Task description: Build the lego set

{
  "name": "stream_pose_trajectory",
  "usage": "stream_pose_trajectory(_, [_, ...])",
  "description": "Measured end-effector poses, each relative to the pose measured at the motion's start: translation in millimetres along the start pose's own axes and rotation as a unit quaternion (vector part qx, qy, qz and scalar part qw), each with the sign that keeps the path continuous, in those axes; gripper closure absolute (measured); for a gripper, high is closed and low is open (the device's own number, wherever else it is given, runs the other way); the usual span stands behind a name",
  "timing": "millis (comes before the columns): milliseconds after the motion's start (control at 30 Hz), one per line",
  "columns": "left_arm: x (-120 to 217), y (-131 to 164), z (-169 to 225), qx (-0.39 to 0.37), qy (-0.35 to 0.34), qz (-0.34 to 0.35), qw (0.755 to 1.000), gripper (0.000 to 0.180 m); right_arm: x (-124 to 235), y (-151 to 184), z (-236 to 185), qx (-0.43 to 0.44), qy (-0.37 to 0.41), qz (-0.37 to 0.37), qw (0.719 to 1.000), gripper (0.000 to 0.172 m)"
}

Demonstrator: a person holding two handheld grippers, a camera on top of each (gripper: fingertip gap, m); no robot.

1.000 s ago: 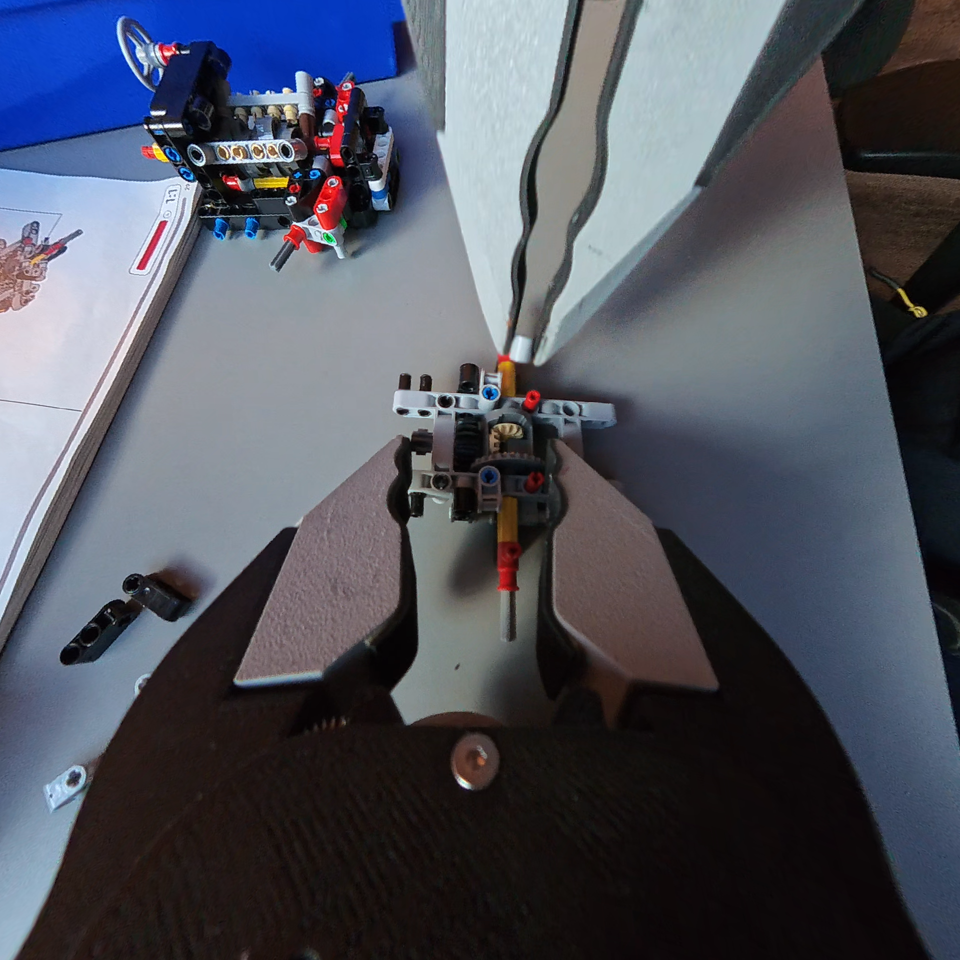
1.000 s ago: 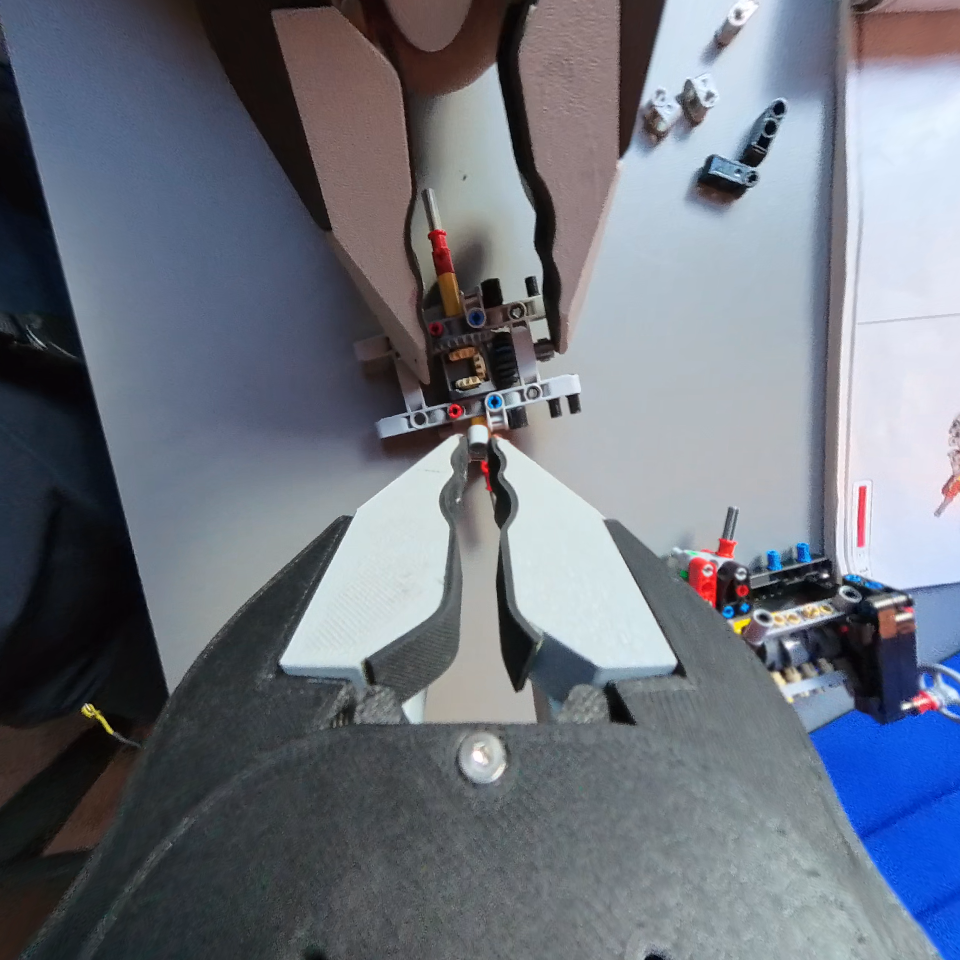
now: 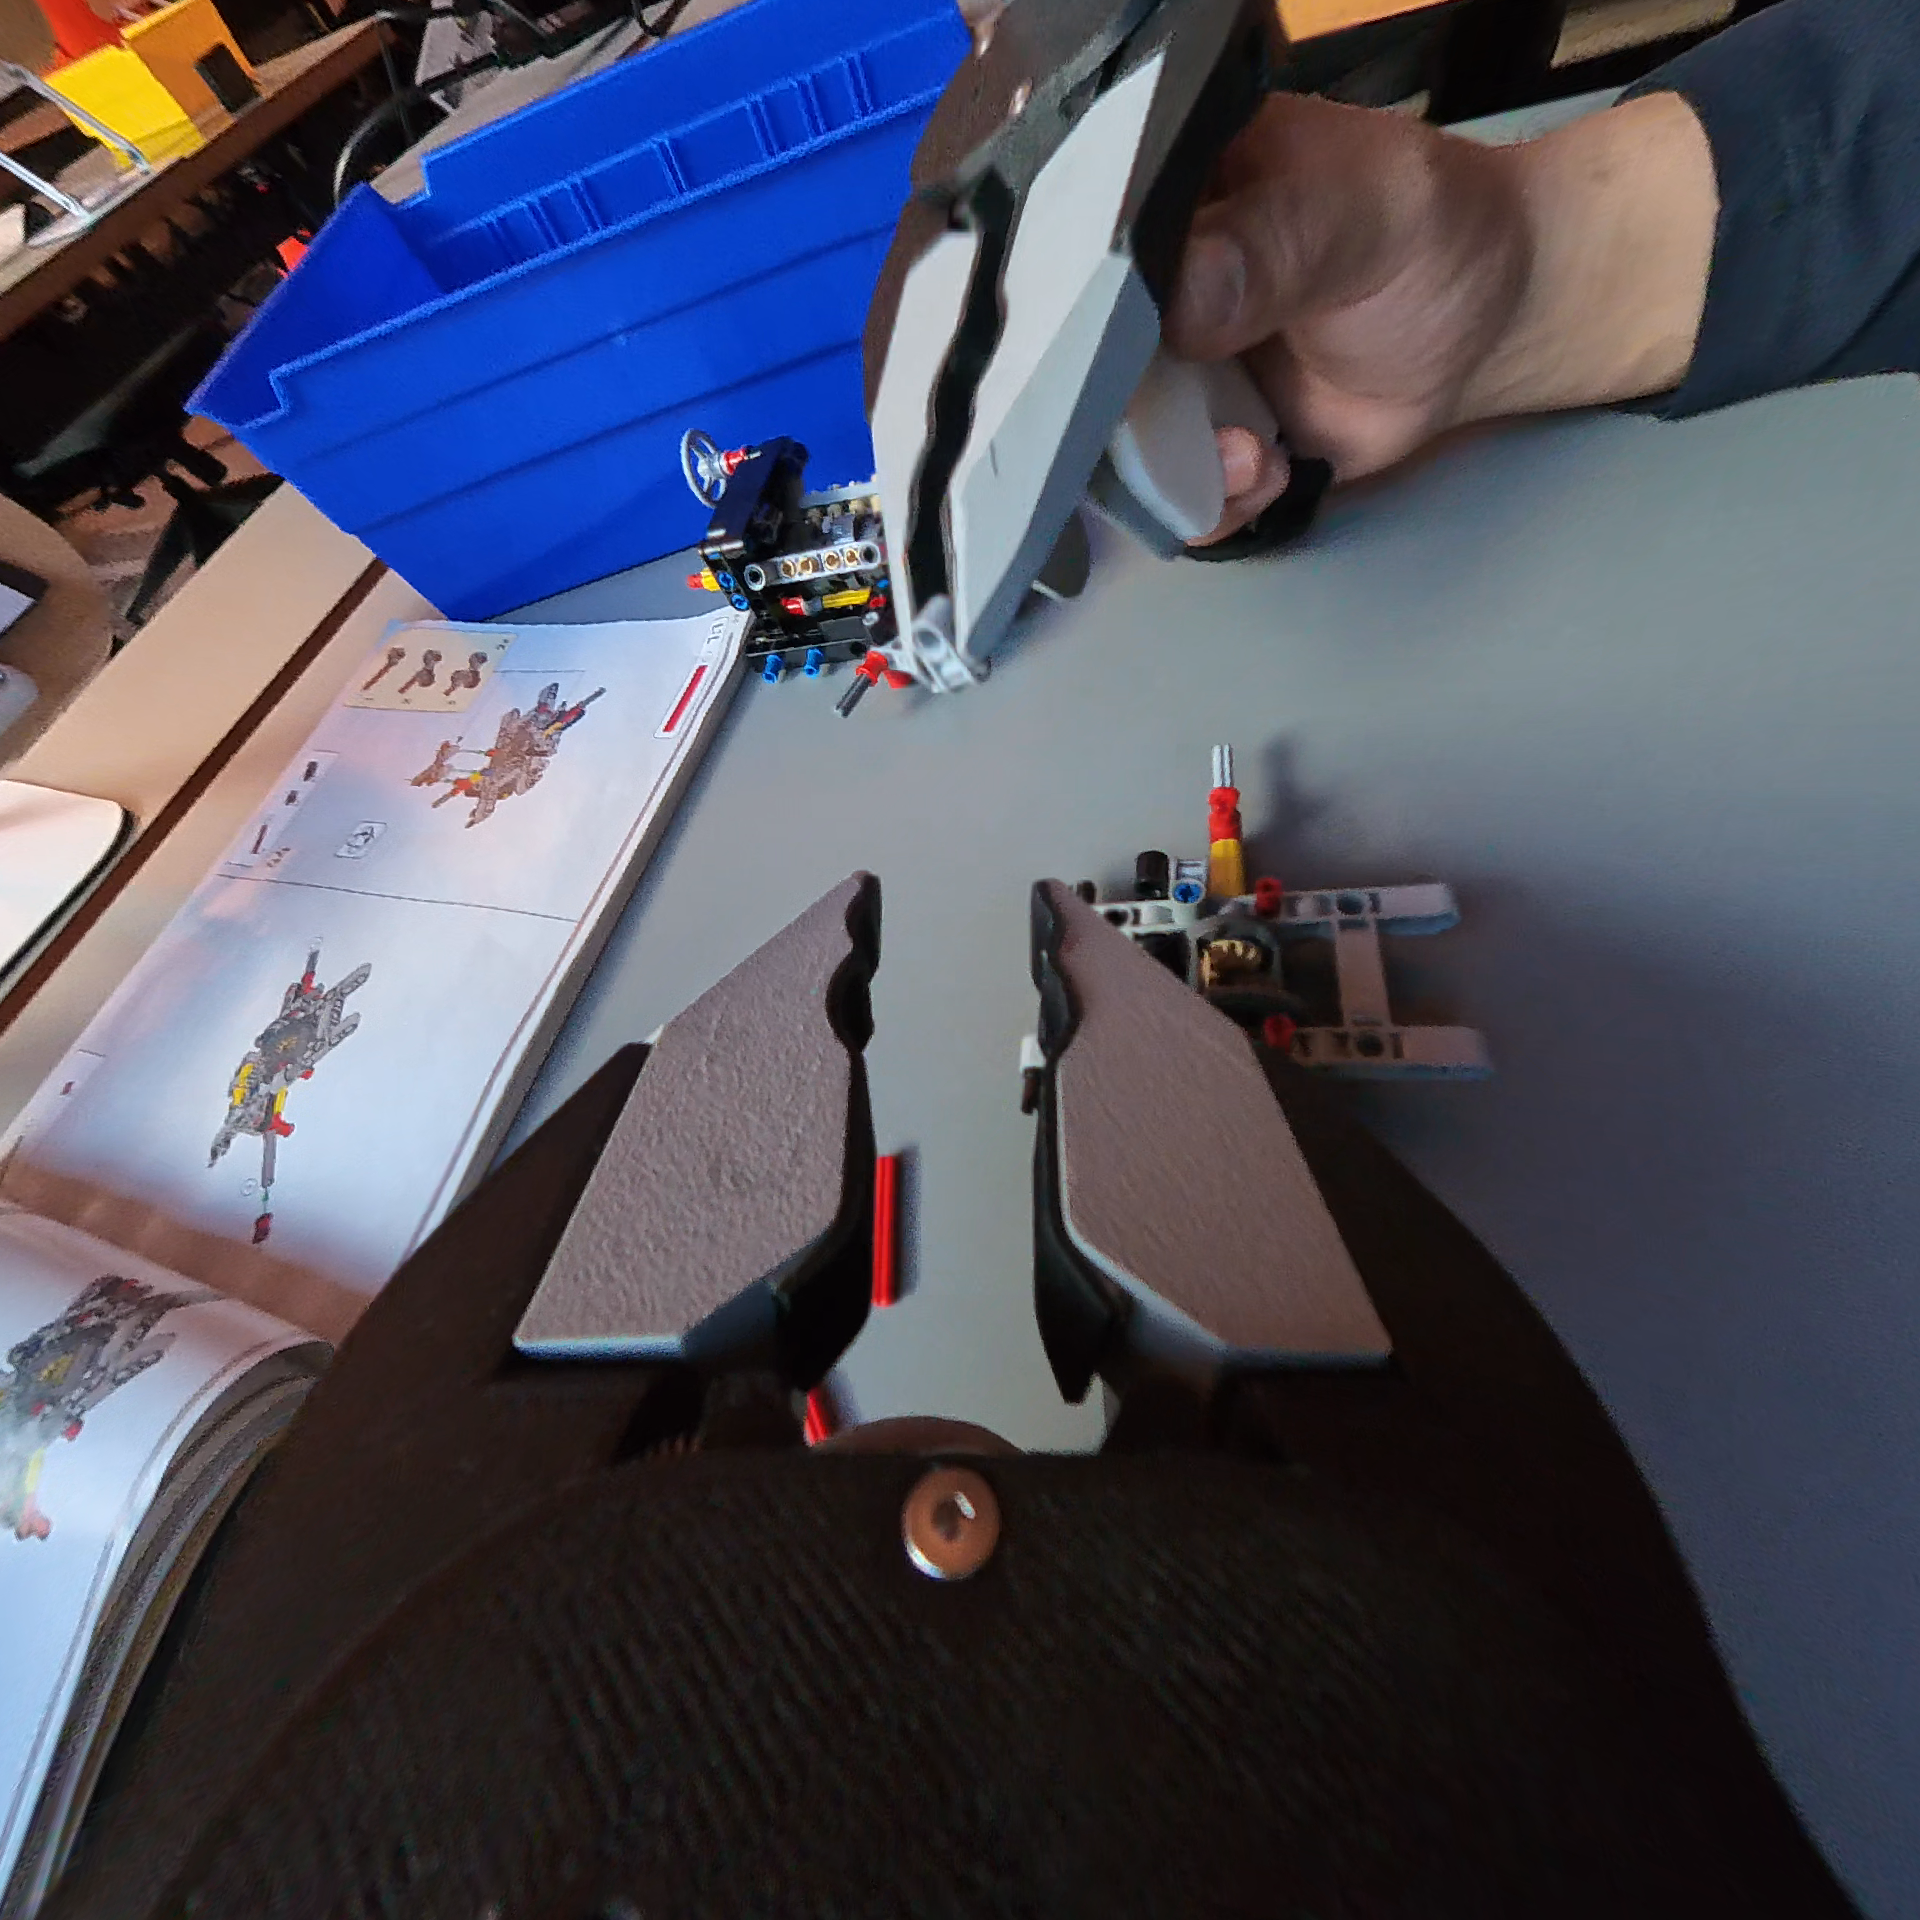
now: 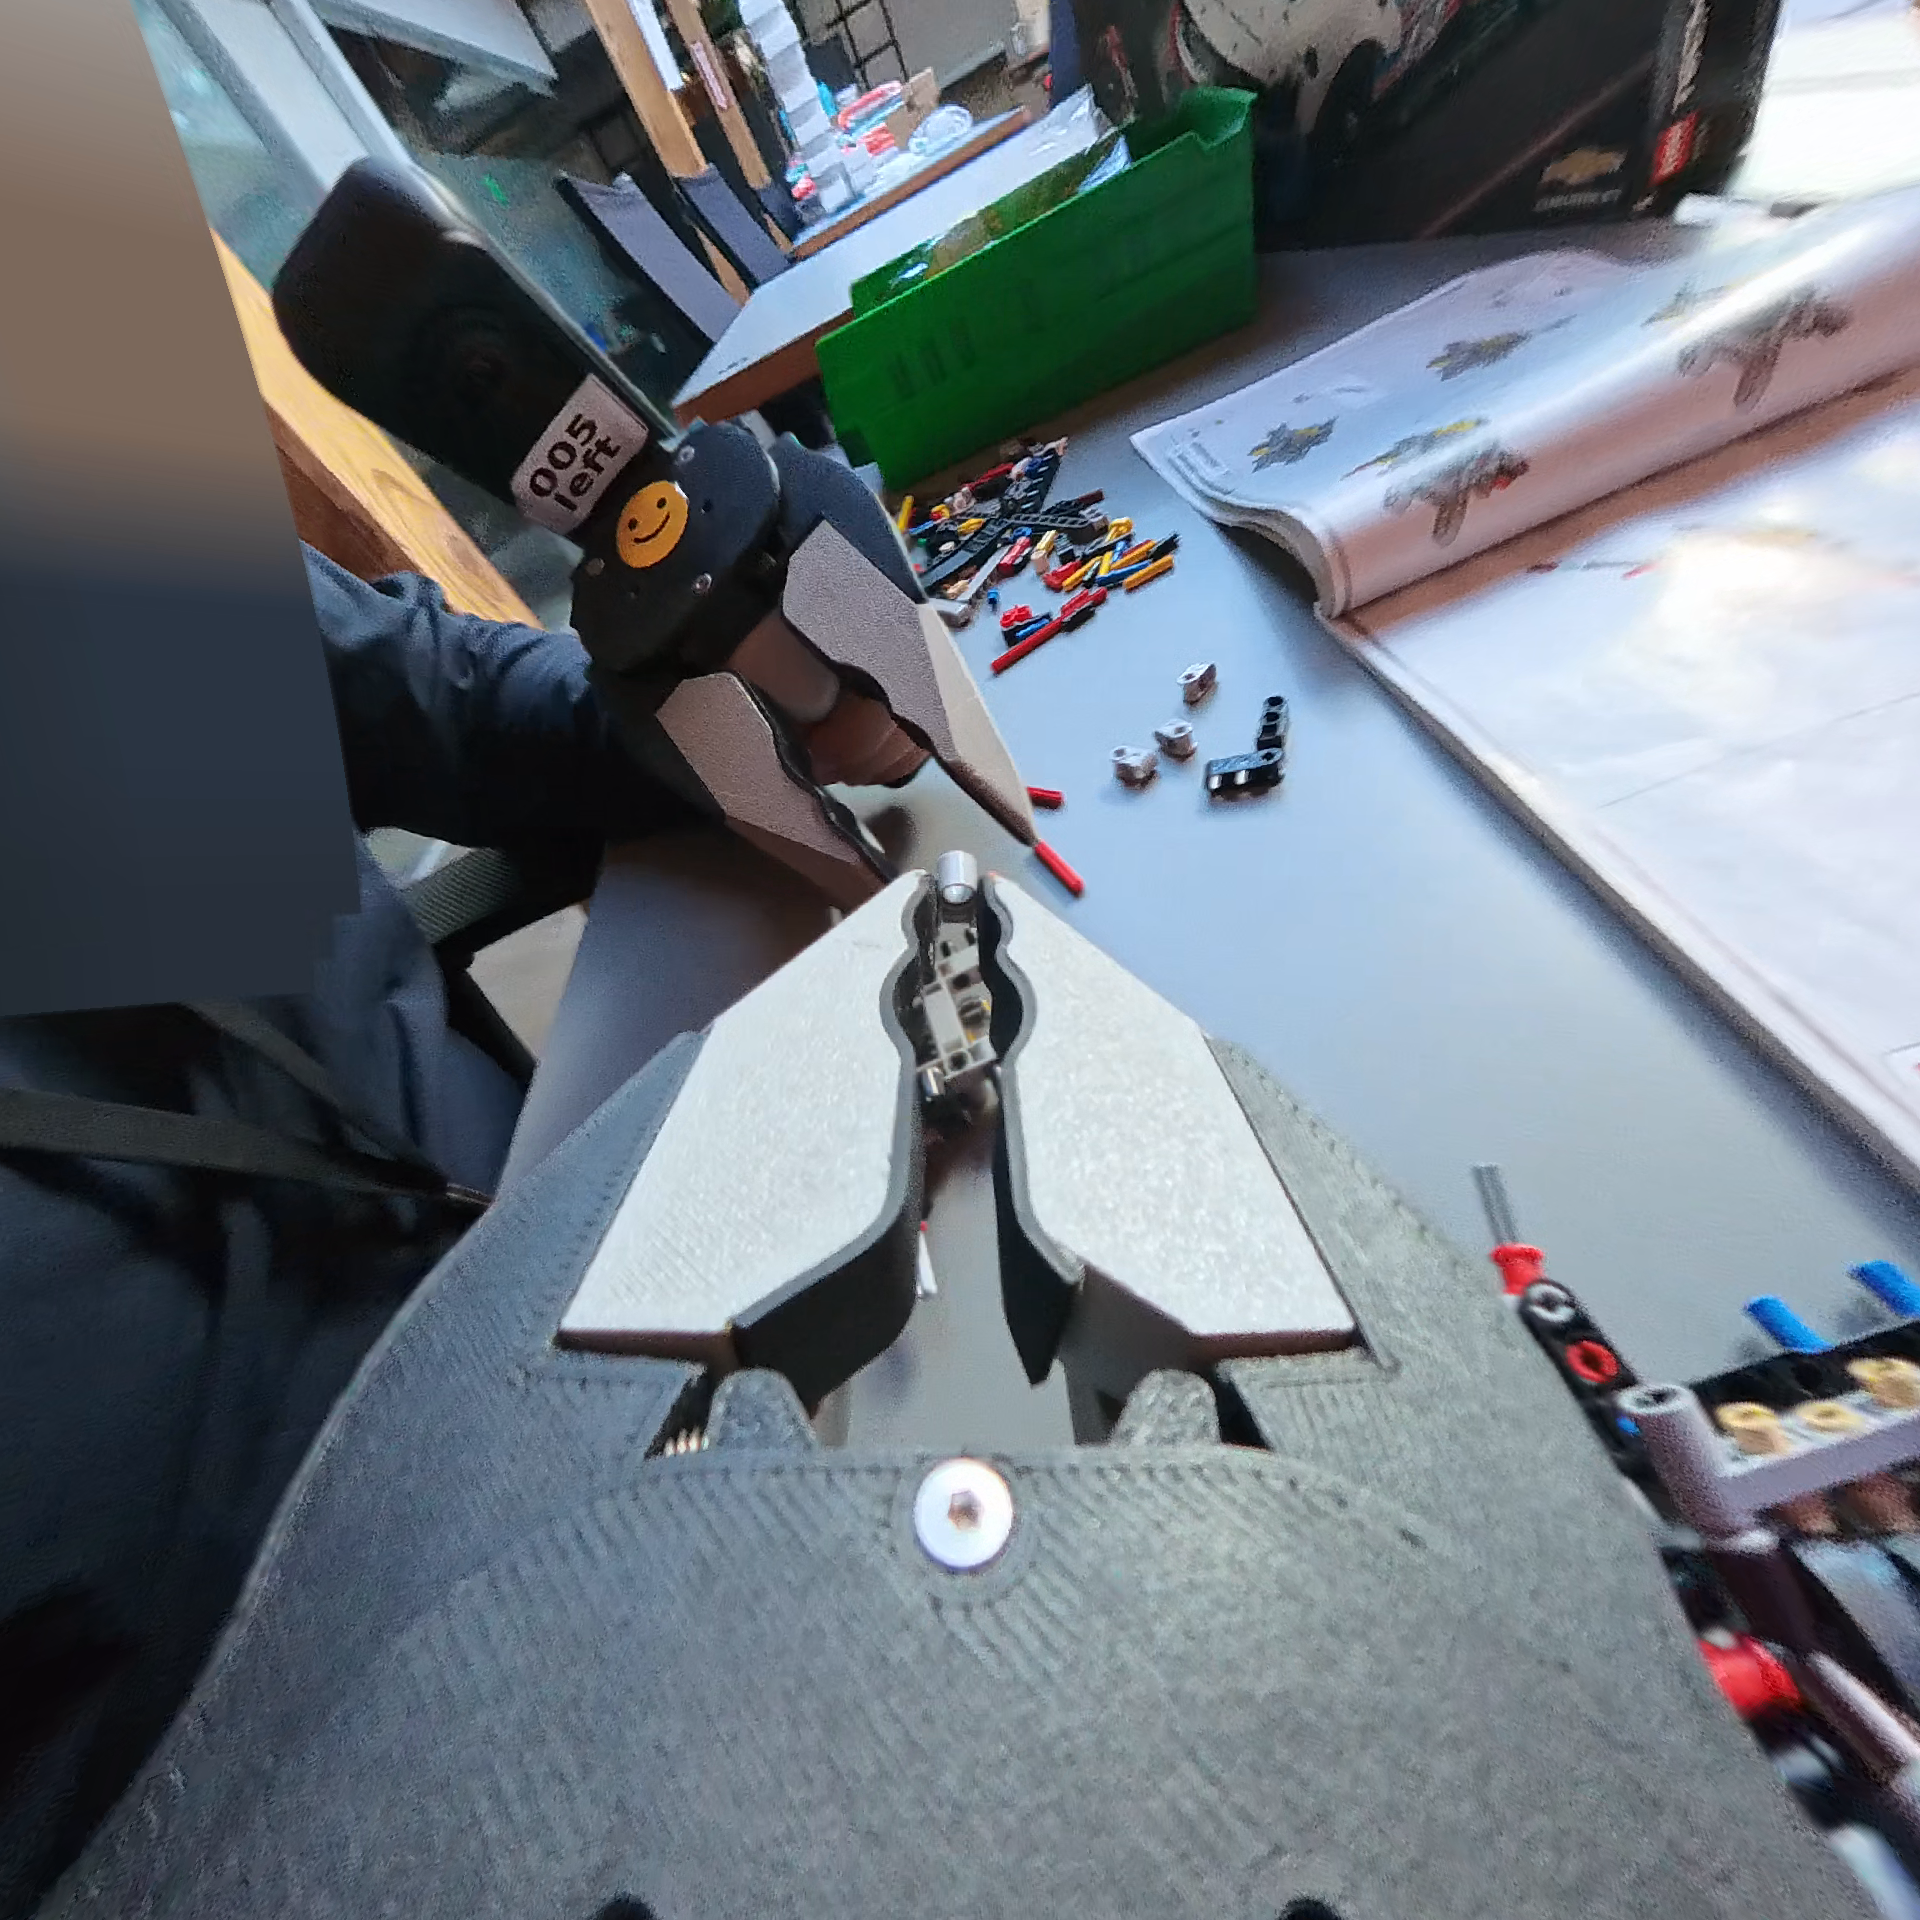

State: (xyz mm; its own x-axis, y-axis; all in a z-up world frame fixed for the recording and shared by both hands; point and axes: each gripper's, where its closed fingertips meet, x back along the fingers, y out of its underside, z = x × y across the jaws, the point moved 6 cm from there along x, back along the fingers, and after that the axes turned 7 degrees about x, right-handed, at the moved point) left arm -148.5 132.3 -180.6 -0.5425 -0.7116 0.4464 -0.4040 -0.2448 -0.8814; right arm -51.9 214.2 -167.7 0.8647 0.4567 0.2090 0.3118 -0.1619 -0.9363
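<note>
My left gripper (image 3: 956,904) is open and holds nothing. It hangs over the grey table (image 3: 1558,727). A small grey gear assembly (image 3: 1299,966) with a yellow and red axle lies just right of its right finger, outside the jaws. A red axle (image 3: 885,1226) lies on the table under the jaws. My right gripper (image 4: 956,904) is shut on a small light grey piece (image 4: 956,871) at its fingertips. In the left wrist view it (image 3: 940,634) stands tilted beside a black model (image 3: 800,561), with that grey piece (image 3: 933,646) at its tip. The left gripper's fingers (image 4: 769,769) show just beyond.
A blue bin (image 3: 582,343) and an open booklet (image 3: 416,883) lie left. A hand (image 3: 1403,291) holds the right gripper. A green bin (image 4: 1049,301), a heap of loose pieces (image 4: 1039,551), small grey pieces (image 4: 1153,748) and a black connector (image 4: 1247,758) lie farther off. Left and right tips are no more than a few centimetres apart. The red axle (image 3: 885,1226) sits 8 centimetres or so from the ends of my left fingers. It turns up in the right wrist view (image 4: 1048,865) as well.
My left gripper, which stood around the gear assembly, has let it be, drawn back to the left and narrowed. My right gripper has lifted away from the assembly with the grey piece still gripped.
</note>
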Motion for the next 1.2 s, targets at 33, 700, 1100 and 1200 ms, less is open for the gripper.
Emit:
stream_pose_trajectory(33, [-1.4,-1.5,0.3,-0.002,-0.003,-0.001,1.000,0.154,-2.6,0.9,0.0,-0.016,-0.012,0.002,1.000,0.167])
stream_pose_trajectory(700, [-3.1,-5.7,12.2,-0.096,-0.044,-0.004,0.994,0.154,-22.3,4.6,-7.6,-0.079,-0.074,0.002,0.994,0.167])
stream_pose_trajectory(1100, [-0.6,-6.1,10.0,-0.113,-0.061,-0.002,0.992,0.160,-19.4,4.2,-4.7,-0.095,-0.079,0.013,0.992,0.167])
stream_pose_trajectory(1200, [-0.9,-5.5,9.9,-0.114,-0.062,-0.005,0.991,0.160,-20.0,4.8,-5.1,-0.094,-0.079,0.010,0.992,0.167])
